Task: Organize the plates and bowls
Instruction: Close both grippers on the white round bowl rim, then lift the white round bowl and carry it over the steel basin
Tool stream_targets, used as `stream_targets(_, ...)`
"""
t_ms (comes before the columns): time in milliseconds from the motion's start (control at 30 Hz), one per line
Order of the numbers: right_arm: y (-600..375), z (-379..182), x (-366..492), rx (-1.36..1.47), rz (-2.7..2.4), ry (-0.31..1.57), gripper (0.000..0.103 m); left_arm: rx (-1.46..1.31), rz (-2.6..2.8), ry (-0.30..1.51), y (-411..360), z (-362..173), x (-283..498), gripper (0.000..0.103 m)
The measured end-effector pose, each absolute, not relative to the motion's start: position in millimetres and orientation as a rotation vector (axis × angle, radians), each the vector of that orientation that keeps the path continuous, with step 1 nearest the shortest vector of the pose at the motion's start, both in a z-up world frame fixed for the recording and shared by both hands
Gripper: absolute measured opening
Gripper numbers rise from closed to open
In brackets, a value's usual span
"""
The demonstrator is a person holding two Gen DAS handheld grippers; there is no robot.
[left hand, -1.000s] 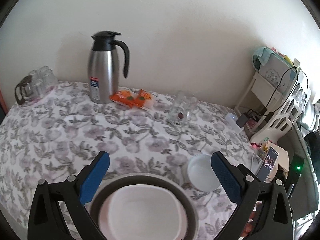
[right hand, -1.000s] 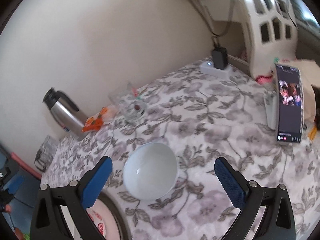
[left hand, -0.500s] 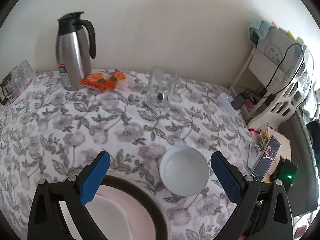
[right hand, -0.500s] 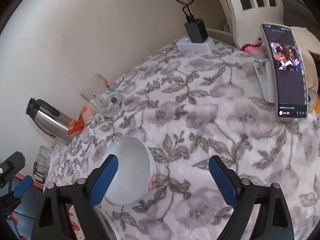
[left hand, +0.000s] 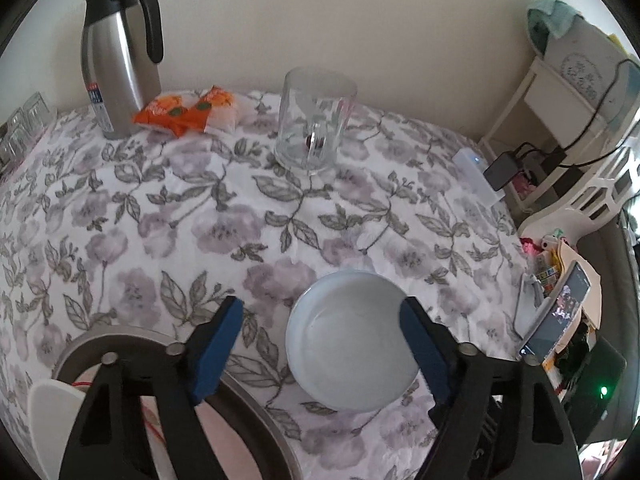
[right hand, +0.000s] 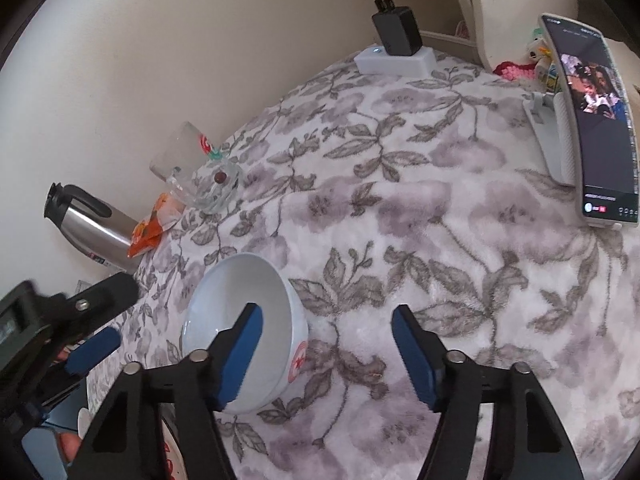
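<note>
A: From the left wrist view we see the left gripper (left hand: 320, 344) held over the flowered tablecloth (left hand: 192, 216), its jaws apart and clamping nothing. They have just been closing in. The white bowl (left hand: 352, 344) stands between the blue pads, nearer the right-hand one, which overlaps its rim; we cannot tell whether that pad touches it.

B: And the plate?

A: A dark-rimmed plate (left hand: 256, 408) lies just left of the bowl, under the left finger. Beyond the bowl a glass mug (left hand: 316, 120) stands upright, well apart from it. Farther left of the mug lie an orange packet (left hand: 188, 112) and then a steel jug (left hand: 116, 60) by the wall. A phone (left hand: 556, 316) leans to the right of the bowl at the cloth's edge.

B: Now the right wrist view.

A: There the right gripper (right hand: 324, 344) is also released, with nothing pinched, and its jaws have likewise just been closing. Its left pad hangs over the bowl's (right hand: 240, 312) hollow, the near wall of the bowl lies between the pads, and the right pad is over bare cloth. The bowl sits upright on the cloth. Left of the bowl we see the other gripper (right hand: 92, 344), close by. The phone (right hand: 592, 120) is far right of the bowl.
</note>
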State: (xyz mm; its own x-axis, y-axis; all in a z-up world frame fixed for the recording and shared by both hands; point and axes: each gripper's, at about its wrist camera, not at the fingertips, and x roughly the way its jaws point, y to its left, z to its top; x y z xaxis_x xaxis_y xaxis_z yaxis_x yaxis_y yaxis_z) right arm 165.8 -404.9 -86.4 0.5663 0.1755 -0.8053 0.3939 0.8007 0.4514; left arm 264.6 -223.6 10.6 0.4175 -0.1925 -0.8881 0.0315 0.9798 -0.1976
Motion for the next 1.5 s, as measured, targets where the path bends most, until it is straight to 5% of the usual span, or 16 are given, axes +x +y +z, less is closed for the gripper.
stream_targets(567, -400.6, -98.7, 171.1, 0.653, -0.126, 1.028, 0.042, -0.175, -0.099, 1.236, -237.1, -29.9, 282.9, 0.049)
stream_targets(1500, -397.1, -105.9, 172.0, 0.67, -0.105, 1.063, 0.009, -0.123, -0.092, 1.256, -247.8, -41.1, 289.1, 0.023)
